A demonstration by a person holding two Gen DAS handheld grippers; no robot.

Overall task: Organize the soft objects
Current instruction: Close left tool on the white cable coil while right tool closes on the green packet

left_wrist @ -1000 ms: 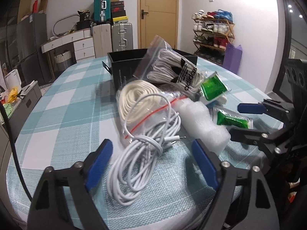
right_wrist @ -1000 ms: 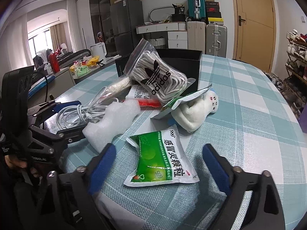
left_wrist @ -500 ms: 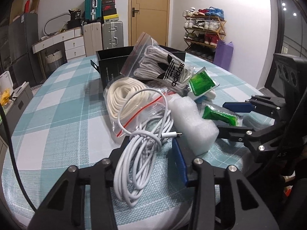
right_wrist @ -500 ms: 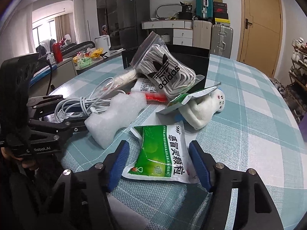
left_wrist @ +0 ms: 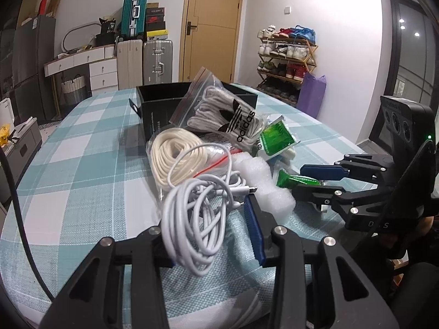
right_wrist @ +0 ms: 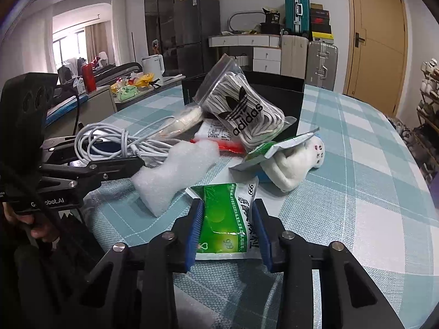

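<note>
With both jaws clamped, your left gripper (left_wrist: 211, 224) pinching the white cable (left_wrist: 194, 219) and your right gripper (right_wrist: 227, 233) the green sachet (right_wrist: 227, 219) at the near table edge, you're ready to lift each clear toward the far black box (right_wrist: 277, 96).

The clear zip bag (right_wrist: 241, 109) reads "adidas" (with the trefoil logo); the green sachet (right_wrist: 227, 219) shows "999".

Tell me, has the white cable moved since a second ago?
Yes. The left gripper has shut on the white cable and lifted it off the tablecloth.
</note>
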